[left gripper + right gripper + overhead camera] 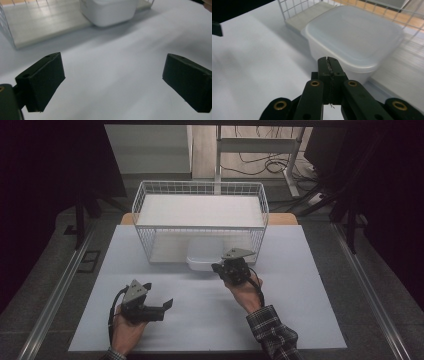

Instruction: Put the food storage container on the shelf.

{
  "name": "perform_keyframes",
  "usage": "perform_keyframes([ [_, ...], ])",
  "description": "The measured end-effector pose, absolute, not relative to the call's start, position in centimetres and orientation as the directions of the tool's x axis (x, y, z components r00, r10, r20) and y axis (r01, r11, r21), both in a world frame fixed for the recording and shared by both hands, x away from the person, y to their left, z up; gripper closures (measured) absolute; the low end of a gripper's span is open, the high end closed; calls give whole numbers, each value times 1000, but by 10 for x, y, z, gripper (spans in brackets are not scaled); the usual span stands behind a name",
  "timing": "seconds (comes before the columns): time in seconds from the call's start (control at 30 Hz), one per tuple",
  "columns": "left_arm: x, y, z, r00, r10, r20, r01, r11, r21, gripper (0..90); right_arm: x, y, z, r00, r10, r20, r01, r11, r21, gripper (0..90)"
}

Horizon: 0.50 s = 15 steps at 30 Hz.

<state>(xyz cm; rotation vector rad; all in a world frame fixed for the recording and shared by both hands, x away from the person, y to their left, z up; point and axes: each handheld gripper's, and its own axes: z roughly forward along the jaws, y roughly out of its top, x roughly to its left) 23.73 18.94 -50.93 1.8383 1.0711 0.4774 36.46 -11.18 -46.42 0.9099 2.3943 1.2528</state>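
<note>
- Closed on nothing, right gripper (329,65) touches the translucent white lidded plastic container (354,37); pushing off-centre may twist it against the white wire basket (200,190).
- Left gripper (112,82), lower left, gapes wide, empty.

Black hand-held gripper (159,306), brass screws, grey plate, plaid sleeve (272,332)

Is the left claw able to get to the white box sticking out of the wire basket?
Probably yes. The left claw is open, and bare table lies between it and the white box. The box pokes out of the wire basket's open front. The shut right claw sits beside the box's right part, so the left side looks free.
</note>
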Motion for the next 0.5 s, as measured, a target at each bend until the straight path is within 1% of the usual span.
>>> perform_keyframes([
  [0.1, 227, 192, -513, 547, 830, -110, 473, -199, 858, 26, 364, -108, -469, -766, 642, 34, 397, 430, 811, 888],
  [0.13, 219, 194, -516, 553, 829, -86, 465, -221, 857, 19, 365, -103, -474, -768, 639, 37, 402, 436, 805, 888],
  [0.17, 219, 194, -516, 553, 829, -86, 465, -221, 857, 18, 365, -101, -476, -769, 638, 37, 404, 442, 801, 888],
  [0.2, 212, 195, -517, 554, 830, -59, 448, -238, 862, 17, 366, -99, -478, -769, 638, 37, 408, 445, 797, 888],
  [0.33, 204, 197, -518, 567, 822, -41, 425, -250, 870, 11, 370, -94, -484, -770, 637, 31, 411, 459, 788, 888],
  [0.5, 199, 198, -520, 568, 823, -17, 419, -272, 866, 8, 376, -88, -489, -765, 643, 26, 421, 469, 777, 888],
])
